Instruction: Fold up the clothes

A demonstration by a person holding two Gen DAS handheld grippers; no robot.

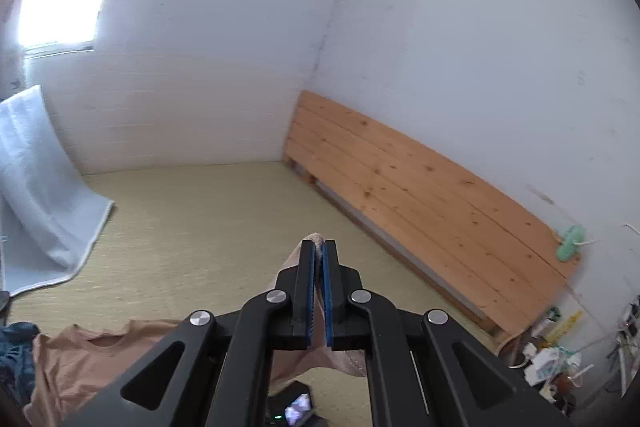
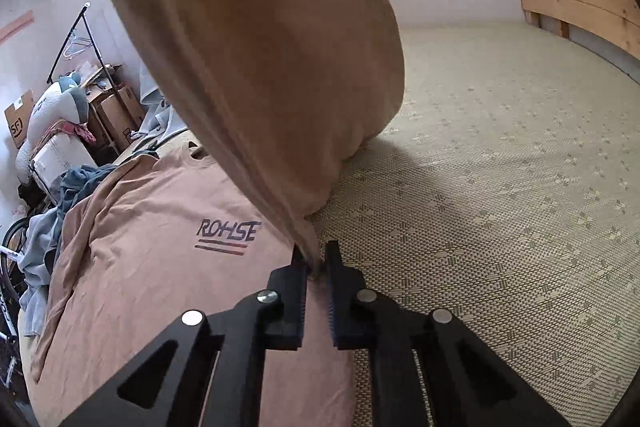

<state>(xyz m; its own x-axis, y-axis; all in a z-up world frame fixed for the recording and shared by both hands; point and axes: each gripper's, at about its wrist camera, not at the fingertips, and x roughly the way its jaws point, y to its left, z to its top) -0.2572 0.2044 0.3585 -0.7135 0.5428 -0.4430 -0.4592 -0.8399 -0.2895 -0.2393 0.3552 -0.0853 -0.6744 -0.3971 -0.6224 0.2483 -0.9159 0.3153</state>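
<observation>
The tan T-shirt (image 2: 160,227) lies on the woven mat (image 2: 500,207). The left gripper (image 1: 319,247) is clamped on a lifted edge, so the cloth hangs. The right gripper (image 2: 316,259) pinches the same hem lower, probably to carry the fold over.

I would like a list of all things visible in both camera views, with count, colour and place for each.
T-shirt: one, tan, on the mat, one part lifted.
Woven mat: one, pale green, underneath.
Wooden board: one, light brown, against the wall.
Towel: one, white, left edge of the left view.
Clothes pile: several, blue and grey, left of the T-shirt.
Cardboard boxes: several, brown, far left.
Clothes rack: one, black, behind the boxes.
Left gripper: black with blue pads, shut on T-shirt.
Right gripper: black, shut on T-shirt edge.
</observation>
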